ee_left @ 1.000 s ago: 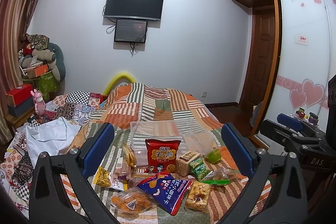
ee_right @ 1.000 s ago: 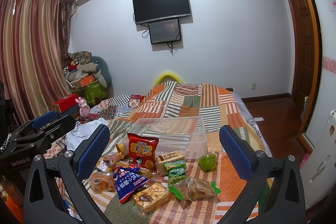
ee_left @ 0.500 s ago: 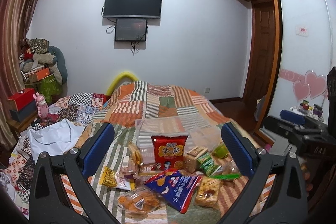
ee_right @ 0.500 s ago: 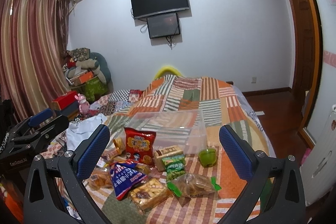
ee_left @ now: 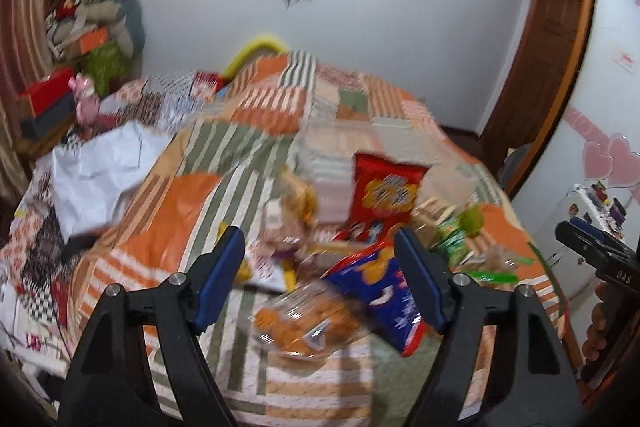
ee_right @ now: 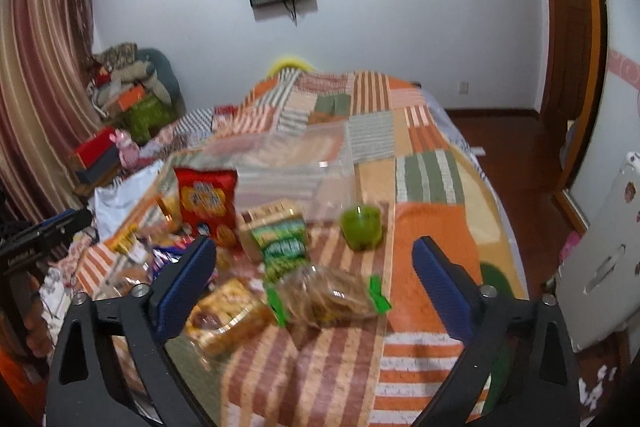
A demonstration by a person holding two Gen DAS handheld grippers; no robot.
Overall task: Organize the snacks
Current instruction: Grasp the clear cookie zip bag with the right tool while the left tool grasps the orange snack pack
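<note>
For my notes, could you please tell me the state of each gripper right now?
Left gripper: open, jaws closing, holding nothing.
Right gripper: open, jaws closing, holding nothing.

We see the snacks heaped on the bed (ee_right: 432, 131) toward its near end, the storage box (ee_right: 296, 163) just behind them toward the bed's middle. A chip bag (ee_right: 206, 203) stands upright against the box's near left corner. A cracker pack (ee_right: 272, 215) sits right of it, a pea packet (ee_right: 284, 247) in front of that, and a jelly cup (ee_right: 360, 227) off to the right near the box's near right corner. A clear cookie bag (ee_right: 328, 295) lies nearest the bed's near edge, a pastry pack (ee_right: 228, 315) left of it. In the left view, a flat chip bag (ee_left: 384, 291) lies before the upright one, a biscuit bag (ee_left: 304, 319) left of it. A paper sheet (ee_left: 100, 171) lies at the bed's left edge.
</note>
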